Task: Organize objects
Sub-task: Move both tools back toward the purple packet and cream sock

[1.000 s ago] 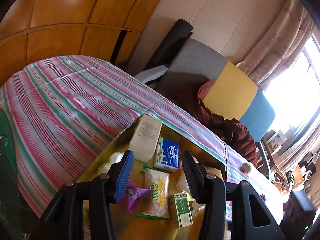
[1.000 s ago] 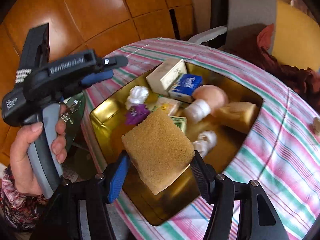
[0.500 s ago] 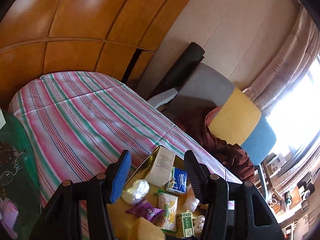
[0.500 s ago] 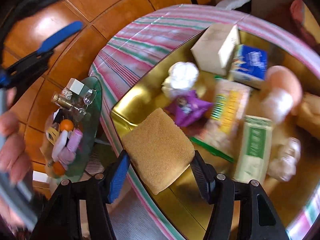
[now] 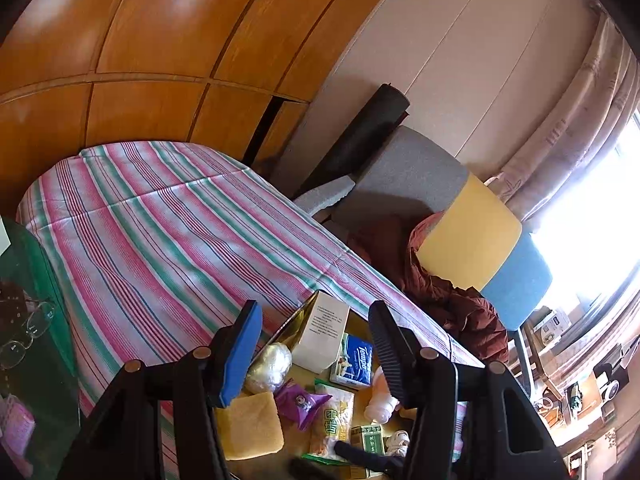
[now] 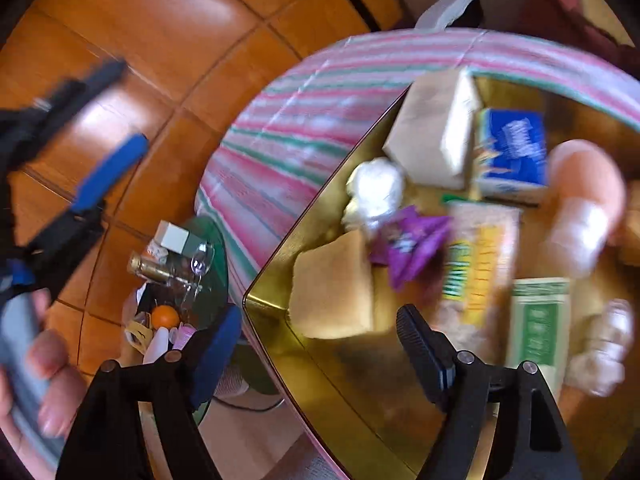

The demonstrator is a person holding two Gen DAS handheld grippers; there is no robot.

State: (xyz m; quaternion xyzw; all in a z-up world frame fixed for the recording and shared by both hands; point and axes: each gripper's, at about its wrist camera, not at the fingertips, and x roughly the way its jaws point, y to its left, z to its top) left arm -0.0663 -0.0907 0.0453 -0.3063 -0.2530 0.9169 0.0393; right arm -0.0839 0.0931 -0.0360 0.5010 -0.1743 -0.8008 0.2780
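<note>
Right wrist view shows the right tool (image 6: 320, 350) with its jaws opening, nothing between them; the tan square sponge (image 6: 334, 286) lies free in the corner of the shiny gold tray (image 6: 360, 392) on the striped-cloth counter (image 6: 280, 152). Left tool (image 5: 316, 344) hangs above the tray with jaws apart, gripping nothing. Beside the sponge sit a purple snack packet (image 5: 300, 400) and a blue tissue pack (image 5: 354, 362) reading "Tempo"; other labels are unreadable.
</note>
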